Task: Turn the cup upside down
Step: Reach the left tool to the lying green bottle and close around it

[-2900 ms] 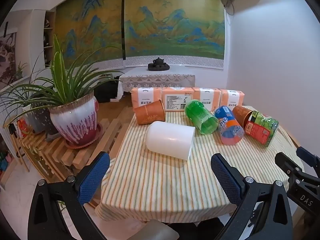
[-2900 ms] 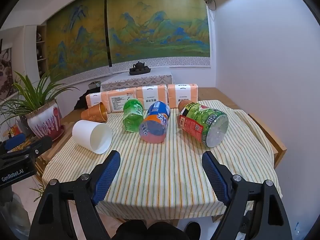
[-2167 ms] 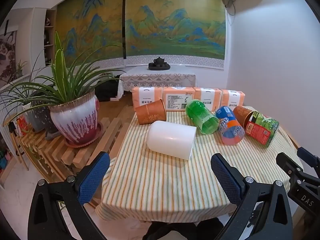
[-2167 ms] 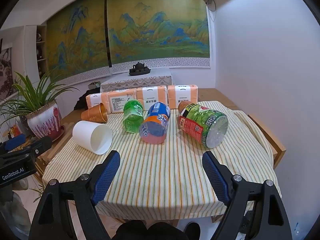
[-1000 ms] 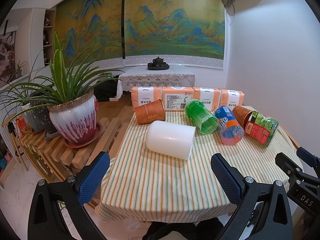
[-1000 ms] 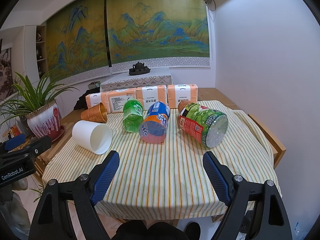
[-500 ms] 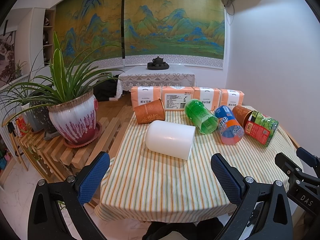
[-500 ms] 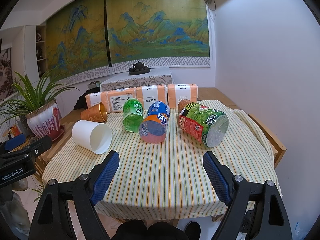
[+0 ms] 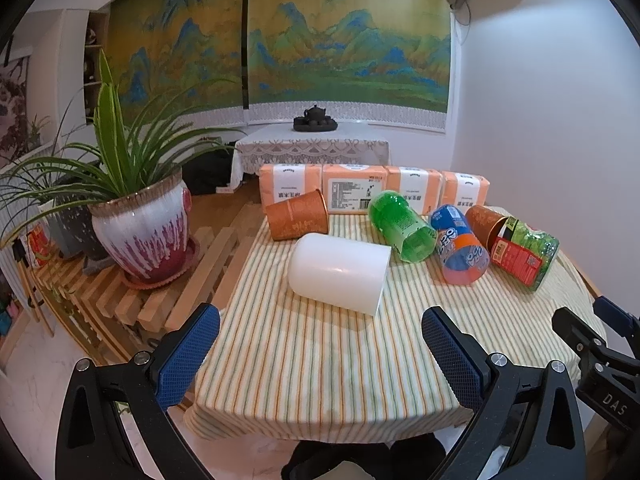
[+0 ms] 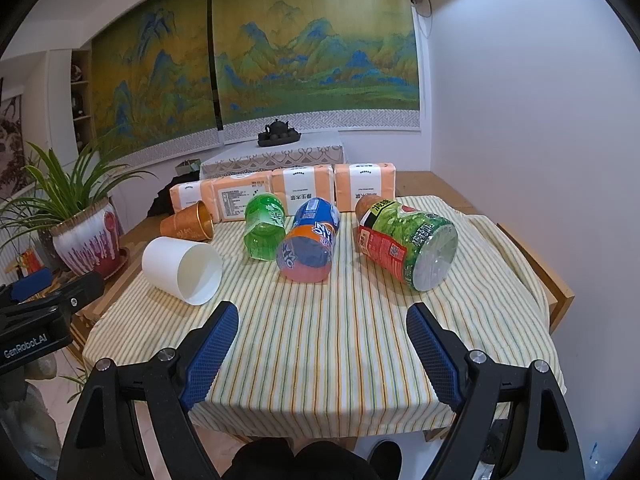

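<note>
A white cup (image 9: 339,267) lies on its side on the striped tablecloth (image 9: 320,360), its mouth toward the right; it also shows in the right wrist view (image 10: 182,265). An orange paper cup (image 9: 296,220) lies on its side behind it, seen too in the right wrist view (image 10: 187,221). My left gripper (image 9: 320,344) is open and empty, hovering at the table's near edge, short of the white cup. My right gripper (image 10: 322,336) is open and empty over the near edge, right of the white cup.
A green bottle (image 9: 402,226), a blue-orange bottle (image 9: 460,250) and a green-red bottle (image 9: 524,252) lie on their sides at the back right. Orange packs (image 9: 372,190) line the far edge. A potted plant (image 9: 140,224) stands on a slatted bench to the left.
</note>
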Motion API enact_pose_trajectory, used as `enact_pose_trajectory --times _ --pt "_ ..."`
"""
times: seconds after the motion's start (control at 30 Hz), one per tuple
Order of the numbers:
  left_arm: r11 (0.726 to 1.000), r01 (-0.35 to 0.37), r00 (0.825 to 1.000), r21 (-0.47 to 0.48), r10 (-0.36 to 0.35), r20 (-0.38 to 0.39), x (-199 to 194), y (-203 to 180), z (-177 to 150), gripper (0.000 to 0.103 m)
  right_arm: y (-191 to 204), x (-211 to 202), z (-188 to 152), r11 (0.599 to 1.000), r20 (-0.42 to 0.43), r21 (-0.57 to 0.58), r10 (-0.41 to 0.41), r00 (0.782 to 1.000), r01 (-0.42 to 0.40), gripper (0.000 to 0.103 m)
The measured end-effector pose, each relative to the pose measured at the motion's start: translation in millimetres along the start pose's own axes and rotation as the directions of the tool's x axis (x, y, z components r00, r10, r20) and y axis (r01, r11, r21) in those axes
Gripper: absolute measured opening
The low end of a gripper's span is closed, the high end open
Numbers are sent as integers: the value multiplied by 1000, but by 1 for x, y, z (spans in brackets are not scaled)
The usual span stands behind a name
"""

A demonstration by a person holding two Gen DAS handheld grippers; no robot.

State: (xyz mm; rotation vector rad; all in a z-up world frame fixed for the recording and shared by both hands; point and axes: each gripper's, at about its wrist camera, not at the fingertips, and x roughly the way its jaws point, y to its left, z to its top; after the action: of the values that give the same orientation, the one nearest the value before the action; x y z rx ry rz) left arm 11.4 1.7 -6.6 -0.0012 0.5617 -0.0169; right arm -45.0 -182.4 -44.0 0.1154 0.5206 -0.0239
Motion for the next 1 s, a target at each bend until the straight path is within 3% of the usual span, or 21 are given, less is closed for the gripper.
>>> enact_pose_trajectory --times 0.4,0.7,1.0 --pt "998 63 991 -10 -63 -122 47 -4 36 102 -6 4 -3 1000 -10 -1 -7 1000 7 89" --pt "995 97 966 -28 -101 -237 106 -20 79 102 -17 10 -3 999 -24 14 -33 999 33 89" --pt "982 154 903 -110 -185 -387 178 -41 117 102 -29 17 -4 998 -42 29 -48 998 49 89"
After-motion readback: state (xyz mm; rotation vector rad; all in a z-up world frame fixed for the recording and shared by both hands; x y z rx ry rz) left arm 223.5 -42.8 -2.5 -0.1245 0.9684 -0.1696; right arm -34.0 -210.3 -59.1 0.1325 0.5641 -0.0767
